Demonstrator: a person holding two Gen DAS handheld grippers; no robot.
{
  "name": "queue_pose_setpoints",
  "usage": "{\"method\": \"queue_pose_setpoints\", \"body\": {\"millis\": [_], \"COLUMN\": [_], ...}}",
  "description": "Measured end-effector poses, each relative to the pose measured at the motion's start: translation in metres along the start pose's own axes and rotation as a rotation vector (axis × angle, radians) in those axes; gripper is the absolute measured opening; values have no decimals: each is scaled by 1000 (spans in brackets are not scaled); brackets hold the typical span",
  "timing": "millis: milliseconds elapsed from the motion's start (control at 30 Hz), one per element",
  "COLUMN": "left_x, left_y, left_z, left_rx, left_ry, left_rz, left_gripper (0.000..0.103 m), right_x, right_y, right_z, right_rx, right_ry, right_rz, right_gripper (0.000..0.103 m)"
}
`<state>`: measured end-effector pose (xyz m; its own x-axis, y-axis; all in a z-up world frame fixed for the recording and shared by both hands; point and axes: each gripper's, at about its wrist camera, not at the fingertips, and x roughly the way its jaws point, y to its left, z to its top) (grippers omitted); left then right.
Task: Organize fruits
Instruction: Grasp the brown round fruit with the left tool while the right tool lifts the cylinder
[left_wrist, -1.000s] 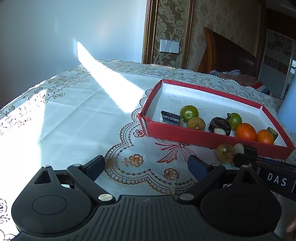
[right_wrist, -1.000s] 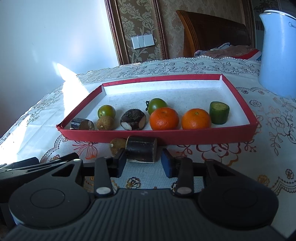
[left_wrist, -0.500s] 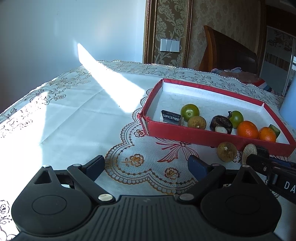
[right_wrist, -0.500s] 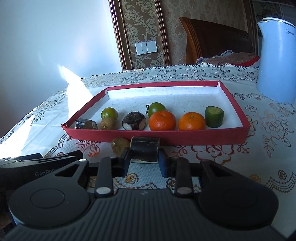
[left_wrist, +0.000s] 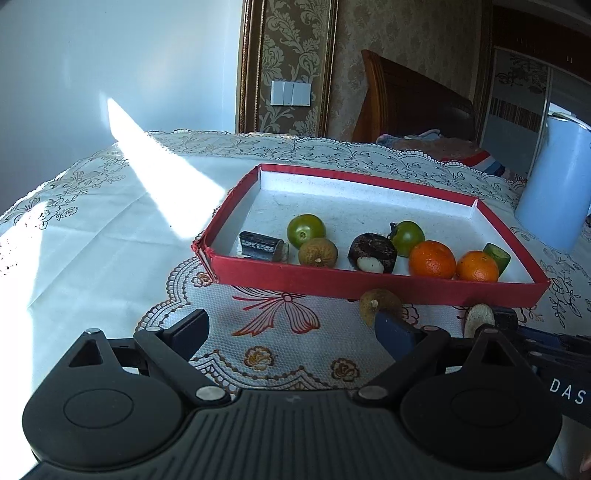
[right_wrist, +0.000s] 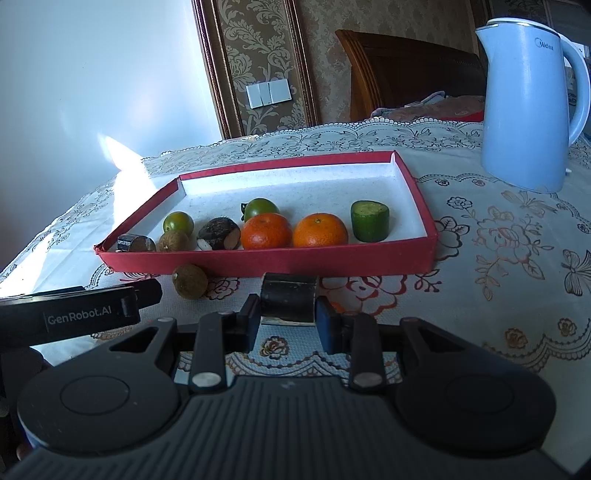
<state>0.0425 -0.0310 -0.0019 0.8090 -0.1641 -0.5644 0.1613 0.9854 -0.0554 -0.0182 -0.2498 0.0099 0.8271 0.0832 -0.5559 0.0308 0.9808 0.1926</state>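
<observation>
A red box (right_wrist: 258, 264) with a white floor holds two oranges (right_wrist: 320, 230), two green tomatoes (right_wrist: 178, 222), a brown longan (right_wrist: 173, 242), a dark mangosteen piece (right_wrist: 218, 233), a green cucumber chunk (right_wrist: 369, 220) and a dark cylinder (right_wrist: 135, 243). My right gripper (right_wrist: 287, 314) is shut on a dark cylindrical chunk (right_wrist: 289, 298), held just in front of the box. A loose longan (right_wrist: 190, 281) lies on the cloth before the box (left_wrist: 369, 286). My left gripper (left_wrist: 291, 330) is open and empty, near that longan (left_wrist: 378, 302).
A light blue kettle (right_wrist: 532, 99) stands at the right behind the box. The table carries a lace cloth (left_wrist: 110, 229) with a bright sun patch on the left. A wooden chair (right_wrist: 406, 70) stands beyond the far edge.
My right gripper has lifted the dark chunk and pulled back and to the right. My left gripper has drawn back a little, widening its view of the box.
</observation>
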Motion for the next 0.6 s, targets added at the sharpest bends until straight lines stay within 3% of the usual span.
{"method": "queue_pose_setpoints", "body": {"millis": [400,600], "left_x": [22,31], "left_y": [-38,-41], "left_z": [11,11], "left_rx": [114,118], "left_ry": [56,81], "left_rz": [44,69], "left_gripper": [97,97], "right_x": [0,1], "right_y": [-9,-11], "right_z": [-1,-2], "right_rx": [50,69], "right_ry": [-4,-10], "right_rz": [36,39], "right_gripper": [30,30]}}
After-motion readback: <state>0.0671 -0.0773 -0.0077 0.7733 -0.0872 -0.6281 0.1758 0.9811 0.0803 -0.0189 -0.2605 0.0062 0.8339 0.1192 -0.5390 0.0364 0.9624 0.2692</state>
